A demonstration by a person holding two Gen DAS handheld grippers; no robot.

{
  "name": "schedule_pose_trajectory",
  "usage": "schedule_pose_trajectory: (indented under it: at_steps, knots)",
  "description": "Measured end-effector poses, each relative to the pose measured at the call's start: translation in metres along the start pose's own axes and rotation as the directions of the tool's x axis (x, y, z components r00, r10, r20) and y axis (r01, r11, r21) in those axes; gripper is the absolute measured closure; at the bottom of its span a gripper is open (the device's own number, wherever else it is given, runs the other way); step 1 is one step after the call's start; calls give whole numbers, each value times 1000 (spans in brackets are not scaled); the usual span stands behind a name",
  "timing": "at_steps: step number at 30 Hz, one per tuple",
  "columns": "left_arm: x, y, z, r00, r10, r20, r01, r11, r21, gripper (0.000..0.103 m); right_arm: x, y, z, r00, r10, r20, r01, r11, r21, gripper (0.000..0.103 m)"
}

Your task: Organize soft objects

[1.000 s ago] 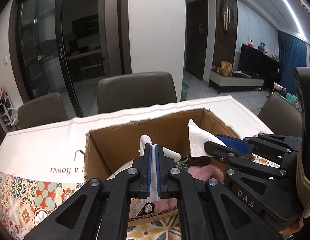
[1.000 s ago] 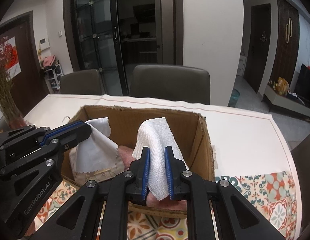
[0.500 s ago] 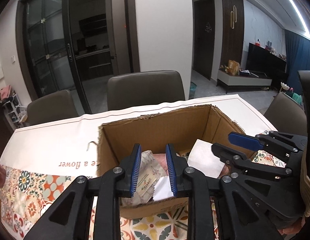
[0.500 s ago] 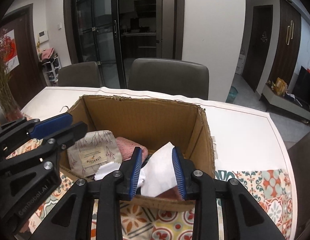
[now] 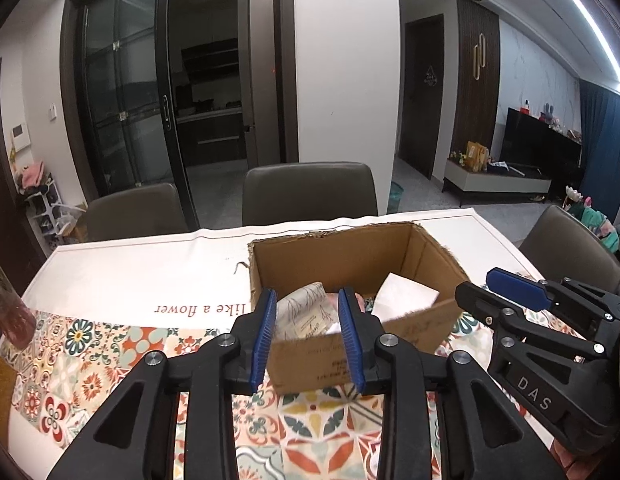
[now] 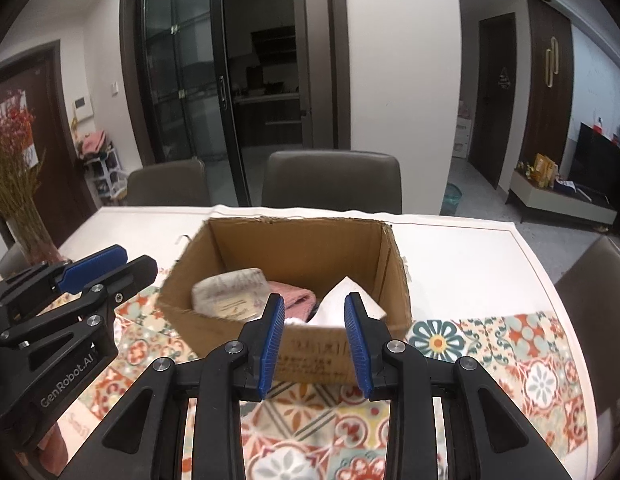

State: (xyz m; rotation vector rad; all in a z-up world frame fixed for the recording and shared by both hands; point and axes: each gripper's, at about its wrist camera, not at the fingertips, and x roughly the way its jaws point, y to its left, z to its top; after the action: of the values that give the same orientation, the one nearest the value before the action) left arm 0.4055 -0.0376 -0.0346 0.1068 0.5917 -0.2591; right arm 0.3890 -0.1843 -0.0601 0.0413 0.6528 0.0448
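An open cardboard box (image 5: pixel 433 256) (image 6: pixel 298 248) stands on the table. Inside lie a white cloth (image 5: pixel 403 294) (image 6: pixel 343 300), a beige printed pouch (image 5: pixel 306 314) (image 6: pixel 230 294) and a pink towel (image 6: pixel 294 300). My left gripper (image 5: pixel 307 336) is open and empty, just in front of and above the box's near wall. My right gripper (image 6: pixel 314 342) is open and empty, in front of the box's near wall. Each gripper shows in the other's view: the right one (image 5: pixel 509 300), the left one (image 6: pixel 106 276).
The table carries a white runner with lettering (image 5: pixel 198 310) and a patterned tile cloth (image 6: pixel 509 360). A vase of dried flowers (image 6: pixel 18 200) stands at the left. Grey chairs (image 5: pixel 310 196) (image 5: pixel 569 248) surround the table. A small metal hook (image 5: pixel 240 267) lies left of the box.
Both grippers let go of the white cloth into the box, opened wider, and pulled back toward me away from the box.
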Motion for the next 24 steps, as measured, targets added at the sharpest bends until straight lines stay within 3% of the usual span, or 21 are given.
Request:
schedule_pose_trajectory:
  at_steps: [4, 7, 12, 15, 24]
  knots:
    - [-27, 0, -7, 1000, 2, 25, -2, 1000, 9, 64, -29, 6, -7, 1000, -16, 26, 15, 1000, 25, 70]
    - [-47, 3, -13, 999, -1, 40, 1, 1000, 14, 61, -51, 10, -13, 999, -30, 44, 28, 999, 46, 57]
    - [-80, 4, -23, 997, 13, 74, -14, 1000, 21, 52, -85, 15, -25, 994, -67, 82, 60, 995, 84, 55]
    - [-96, 2, -28, 996, 14, 83, -16, 1000, 19, 51, -102, 18, -30, 994, -68, 89, 60, 994, 90, 48]
    - [-146, -13, -48, 993, 38, 112, -38, 999, -2, 44, -151, 20, -43, 987, -80, 142, 71, 995, 68, 41]
